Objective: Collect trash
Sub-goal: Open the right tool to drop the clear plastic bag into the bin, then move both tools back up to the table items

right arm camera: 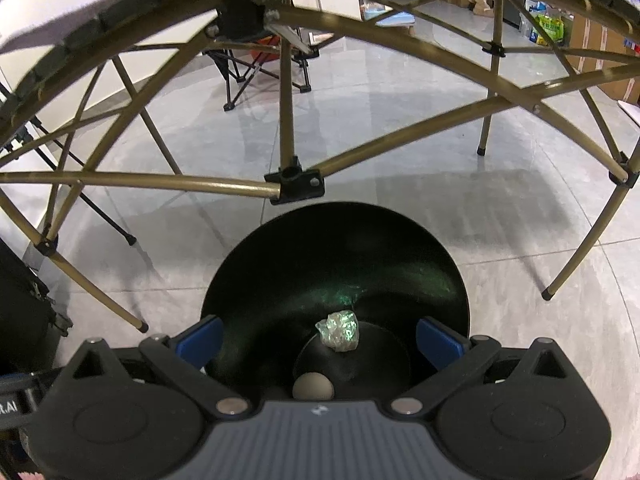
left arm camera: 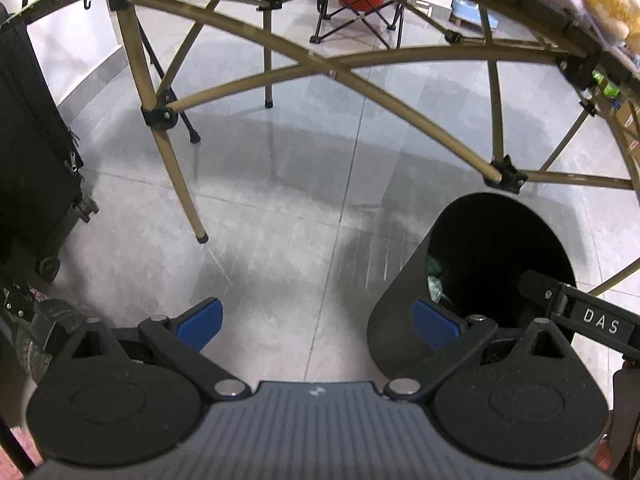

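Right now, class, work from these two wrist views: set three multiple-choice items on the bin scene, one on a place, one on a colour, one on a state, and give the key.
1. Where is the crumpled green wrapper?
A. on the floor tiles
B. inside the black bin
C. in the right gripper

2. What colour are the gripper finger pads?
A. blue
B. red
C. white

3. What state is the left gripper in?
A. shut on a wrapper
B. shut, empty
C. open, empty

Key: 1 B, the wrapper lies at the bin's bottom, beside a pale ball; 2 A, both views show blue pads; 3 C, the fingers stand wide apart with only floor between.
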Action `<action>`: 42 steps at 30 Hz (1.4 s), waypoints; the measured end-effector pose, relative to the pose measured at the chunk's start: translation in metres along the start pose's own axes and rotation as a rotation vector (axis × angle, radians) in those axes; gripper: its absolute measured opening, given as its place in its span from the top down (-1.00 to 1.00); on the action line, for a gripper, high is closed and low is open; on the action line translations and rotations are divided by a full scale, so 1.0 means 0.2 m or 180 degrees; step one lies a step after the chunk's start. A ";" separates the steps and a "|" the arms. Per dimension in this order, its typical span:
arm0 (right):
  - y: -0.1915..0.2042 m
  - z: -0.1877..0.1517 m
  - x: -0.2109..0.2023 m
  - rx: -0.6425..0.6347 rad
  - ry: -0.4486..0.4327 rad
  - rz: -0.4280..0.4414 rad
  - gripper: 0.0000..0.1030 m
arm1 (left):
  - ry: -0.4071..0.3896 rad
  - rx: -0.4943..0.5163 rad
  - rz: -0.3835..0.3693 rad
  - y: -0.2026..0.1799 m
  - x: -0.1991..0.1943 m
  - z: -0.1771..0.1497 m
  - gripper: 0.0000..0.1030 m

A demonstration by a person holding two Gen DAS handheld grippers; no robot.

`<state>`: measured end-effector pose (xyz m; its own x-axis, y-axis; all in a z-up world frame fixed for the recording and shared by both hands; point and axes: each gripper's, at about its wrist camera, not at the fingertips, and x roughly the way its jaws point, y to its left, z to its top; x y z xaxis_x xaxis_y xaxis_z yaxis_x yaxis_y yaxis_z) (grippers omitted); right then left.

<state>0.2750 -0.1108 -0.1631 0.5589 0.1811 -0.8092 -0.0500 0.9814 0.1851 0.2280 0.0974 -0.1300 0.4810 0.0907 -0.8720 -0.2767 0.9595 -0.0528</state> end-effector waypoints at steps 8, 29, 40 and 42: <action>0.01 0.02 -0.13 -0.0086 -0.0293 0.0091 -1.00 | -0.0265 -0.0007 -0.0070 -0.01 -0.11 0.04 -1.00; -0.04 0.25 -0.72 -0.0507 -0.1946 0.0564 -1.00 | -0.1423 0.0068 -0.0325 -0.15 -0.54 0.20 -1.00; 0.00 0.44 -0.71 -0.0752 -0.2295 0.0561 -1.00 | -0.1695 0.0070 -0.0247 -0.19 -0.59 0.41 -1.00; 0.01 0.47 -0.69 -0.0794 -0.2308 0.0524 -1.00 | -0.1739 0.0095 -0.0198 -0.20 -0.59 0.47 -1.00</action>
<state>0.2752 -0.1394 0.0014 0.9249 0.3233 -0.2002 -0.3155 0.9463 0.0708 0.2599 0.0723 0.0205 0.8598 0.1512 -0.4876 -0.2141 0.9739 -0.0754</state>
